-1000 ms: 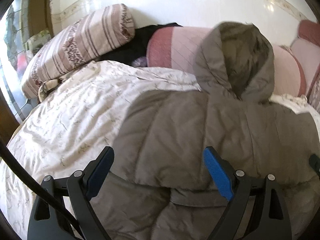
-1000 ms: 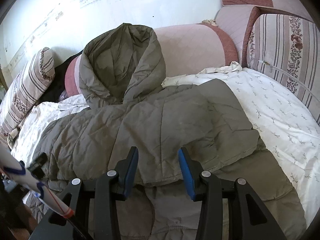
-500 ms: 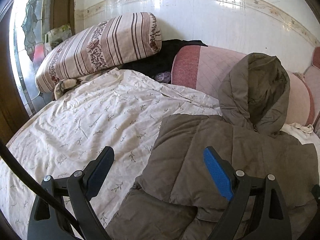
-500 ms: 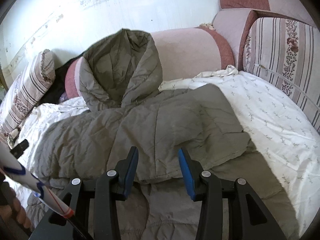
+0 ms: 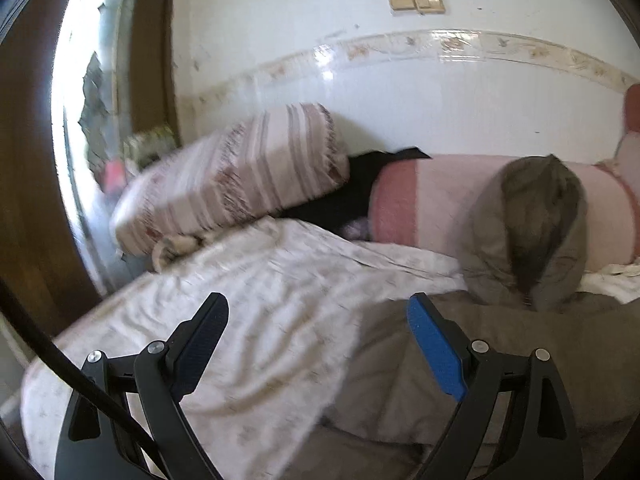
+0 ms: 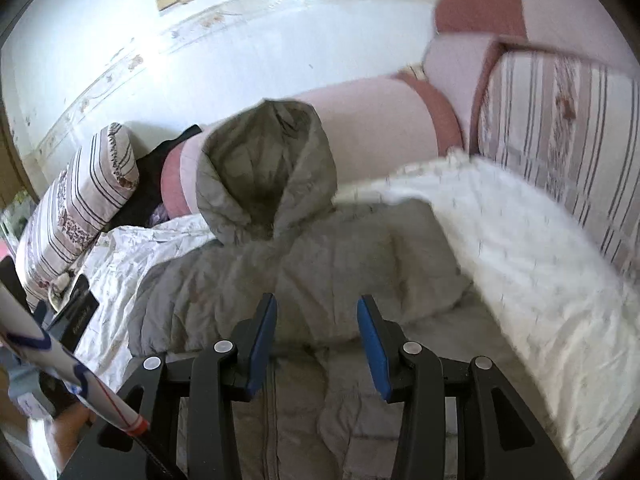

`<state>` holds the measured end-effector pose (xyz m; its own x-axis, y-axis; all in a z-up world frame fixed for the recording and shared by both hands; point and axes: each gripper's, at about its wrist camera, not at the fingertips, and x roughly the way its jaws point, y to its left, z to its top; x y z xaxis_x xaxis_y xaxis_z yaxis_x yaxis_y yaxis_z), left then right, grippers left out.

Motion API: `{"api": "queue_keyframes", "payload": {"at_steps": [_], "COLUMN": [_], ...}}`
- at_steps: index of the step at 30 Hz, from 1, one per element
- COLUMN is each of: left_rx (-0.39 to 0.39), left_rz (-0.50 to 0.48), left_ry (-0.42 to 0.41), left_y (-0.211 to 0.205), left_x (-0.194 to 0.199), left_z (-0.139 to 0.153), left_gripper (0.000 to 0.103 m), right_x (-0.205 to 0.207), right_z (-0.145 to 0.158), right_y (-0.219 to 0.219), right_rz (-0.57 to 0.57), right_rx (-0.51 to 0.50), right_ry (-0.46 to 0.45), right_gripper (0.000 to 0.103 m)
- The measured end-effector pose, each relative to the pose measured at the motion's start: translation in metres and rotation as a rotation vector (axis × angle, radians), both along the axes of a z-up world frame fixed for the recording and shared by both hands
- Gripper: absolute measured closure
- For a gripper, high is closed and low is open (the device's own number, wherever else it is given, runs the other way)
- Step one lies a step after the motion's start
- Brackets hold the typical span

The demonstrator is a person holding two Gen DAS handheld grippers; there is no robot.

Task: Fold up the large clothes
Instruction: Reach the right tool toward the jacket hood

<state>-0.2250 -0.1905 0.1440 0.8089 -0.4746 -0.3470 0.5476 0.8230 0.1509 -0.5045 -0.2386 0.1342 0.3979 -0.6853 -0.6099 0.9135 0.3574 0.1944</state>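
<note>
A grey-brown hooded puffer jacket lies on a white floral bedsheet, folded across its middle, with its hood propped against a pink bolster. In the left wrist view the jacket fills the lower right and its hood stands at the right. My left gripper is open and empty above the sheet, at the jacket's left edge. My right gripper is open and empty above the jacket's folded edge.
A striped pillow and a dark garment lie at the back left by the tiled wall. Striped and pink cushions stand at the right. A wooden door frame is at the far left. The other gripper's body shows at the left.
My left gripper has drawn back and swung left, off the jacket onto the sheet. My right gripper has tilted and pulled back slightly. Both stay open.
</note>
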Motion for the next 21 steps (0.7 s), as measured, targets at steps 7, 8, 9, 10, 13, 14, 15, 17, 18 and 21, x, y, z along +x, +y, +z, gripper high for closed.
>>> {"api": "queue_keyframes", "payload": {"at_steps": [7,8,9,10,13,14,15,17,18,21], "left_rx": [-0.014,-0.016,-0.014,-0.011,-0.005,-0.002,0.001,0.007,0.009,0.012], "left_rz": [0.044,0.047,0.048,0.047,0.035,0.03,0.026,0.019,0.013,-0.007], "left_ry": [0.054,0.063,0.076,0.092,0.14,0.152,0.16,0.169,0.174,0.197], "left_y": [0.01,0.011,0.011,0.01,0.007,0.005,0.003,-0.001,-0.003,-0.009], "left_x": [0.022,0.025,0.028,0.031,0.037,0.038,0.039,0.04,0.04,0.041], "left_z": [0.002,0.002,0.0,-0.002,-0.009,-0.011,-0.013,-0.016,-0.017,-0.022], "left_gripper": [0.012,0.013,0.013,0.013,0.012,0.013,0.012,0.013,0.013,0.013], "right_x": [0.044,0.052,0.058,0.066,0.085,0.091,0.101,0.114,0.12,0.135], "right_z": [0.054,0.06,0.064,0.067,0.075,0.077,0.079,0.081,0.083,0.081], "right_y": [-0.041,-0.053,-0.063,-0.075,-0.116,-0.129,-0.149,-0.179,-0.191,-0.241], "right_rz": [0.037,0.046,0.047,0.05,0.05,0.046,0.055,0.058,0.045,0.035], "right_rx": [-0.016,-0.01,-0.008,-0.005,0.009,0.007,0.013,0.015,0.009,0.018], "right_ry": [0.065,0.068,0.075,0.086,0.092,0.098,0.1,0.108,0.117,0.124], "right_gripper": [0.057,0.057,0.057,0.057,0.057,0.057,0.057,0.057,0.056,0.053]}}
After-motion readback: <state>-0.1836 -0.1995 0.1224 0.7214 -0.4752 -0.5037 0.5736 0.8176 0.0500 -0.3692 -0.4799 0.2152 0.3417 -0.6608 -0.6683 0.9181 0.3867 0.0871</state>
